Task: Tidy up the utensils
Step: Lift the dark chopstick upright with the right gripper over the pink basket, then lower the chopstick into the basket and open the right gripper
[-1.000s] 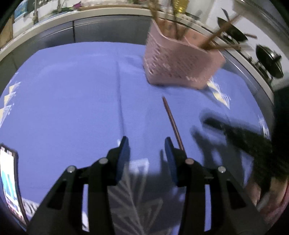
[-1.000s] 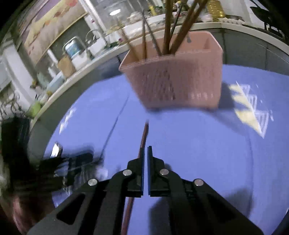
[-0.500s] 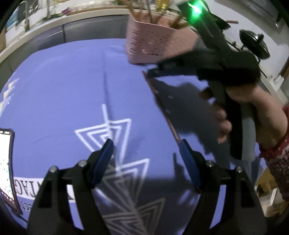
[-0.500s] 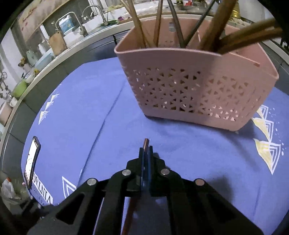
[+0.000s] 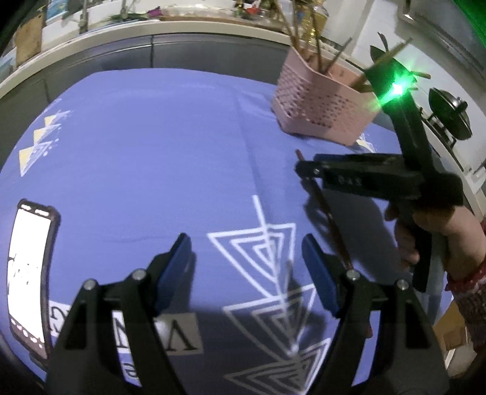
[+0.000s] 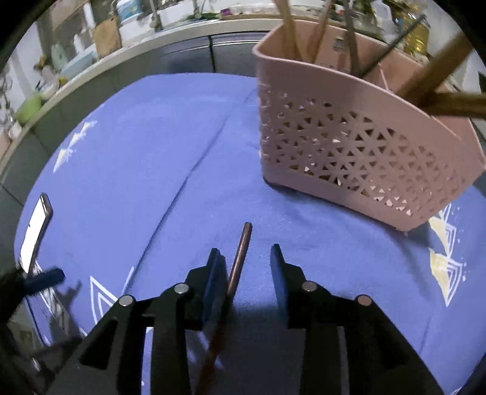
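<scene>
A dark brown chopstick lies on the blue cloth between the fingers of my right gripper, close to the left pad. The right gripper is open around it, low over the cloth. The chopstick also shows in the left wrist view, under the right gripper. A pink perforated basket holds several chopsticks and utensils upright just beyond; it also shows in the left wrist view. My left gripper is open and empty over the white triangle print.
A phone with a lit screen lies at the left edge of the cloth; it also shows in the right wrist view. A kitchen counter with clutter runs behind the table. A black pot sits at the far right.
My right gripper has opened; its jaws were shut half a second ago and now straddle the chopstick. The left gripper has pulled back and opened wider than a second ago.
</scene>
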Available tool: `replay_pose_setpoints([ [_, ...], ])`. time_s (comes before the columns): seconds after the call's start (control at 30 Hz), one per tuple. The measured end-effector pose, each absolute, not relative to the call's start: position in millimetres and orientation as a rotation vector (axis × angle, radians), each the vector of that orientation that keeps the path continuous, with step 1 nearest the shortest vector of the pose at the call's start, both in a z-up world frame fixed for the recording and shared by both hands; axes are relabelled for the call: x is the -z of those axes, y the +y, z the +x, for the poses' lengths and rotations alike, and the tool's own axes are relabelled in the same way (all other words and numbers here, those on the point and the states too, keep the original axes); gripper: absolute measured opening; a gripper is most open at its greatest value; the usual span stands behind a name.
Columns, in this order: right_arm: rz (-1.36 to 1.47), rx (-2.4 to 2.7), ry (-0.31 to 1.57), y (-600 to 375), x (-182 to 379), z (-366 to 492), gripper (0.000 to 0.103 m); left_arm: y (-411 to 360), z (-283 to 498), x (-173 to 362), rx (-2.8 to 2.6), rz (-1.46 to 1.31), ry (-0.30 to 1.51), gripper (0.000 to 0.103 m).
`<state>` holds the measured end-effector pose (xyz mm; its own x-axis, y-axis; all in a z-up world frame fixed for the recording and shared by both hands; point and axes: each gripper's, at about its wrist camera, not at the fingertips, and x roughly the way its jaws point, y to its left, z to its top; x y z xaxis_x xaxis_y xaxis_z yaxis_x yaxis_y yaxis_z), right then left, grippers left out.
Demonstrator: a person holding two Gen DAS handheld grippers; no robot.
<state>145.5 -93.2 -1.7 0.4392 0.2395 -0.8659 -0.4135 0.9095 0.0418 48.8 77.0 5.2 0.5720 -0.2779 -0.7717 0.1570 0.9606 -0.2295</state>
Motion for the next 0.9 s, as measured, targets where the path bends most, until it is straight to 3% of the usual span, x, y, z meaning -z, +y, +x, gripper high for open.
replay_pose_setpoints([
  [0.03,-0.195,-0.435,1.042,-88,2,145,0.009,80,50,-5,0.251,-0.148,0.928,0.072],
  [0.1,-0.217,-0.453,1.04,-83,2,143,0.005,84,52,-4,0.243,-0.162,0.927,0.072],
  [0.27,-0.116,-0.523,0.997,-94,-16,136,0.005,83,50,-10,0.244,-0.165,0.915,0.072],
  [0.53,0.091,-0.548,0.662,-139,-112,112,0.005,81,54,-14,0.245,-0.161,0.903,0.072],
  [0.9,0.262,-0.506,0.377,-178,-206,126,0.005,86,58,-13,0.241,-0.177,0.914,0.072],
])
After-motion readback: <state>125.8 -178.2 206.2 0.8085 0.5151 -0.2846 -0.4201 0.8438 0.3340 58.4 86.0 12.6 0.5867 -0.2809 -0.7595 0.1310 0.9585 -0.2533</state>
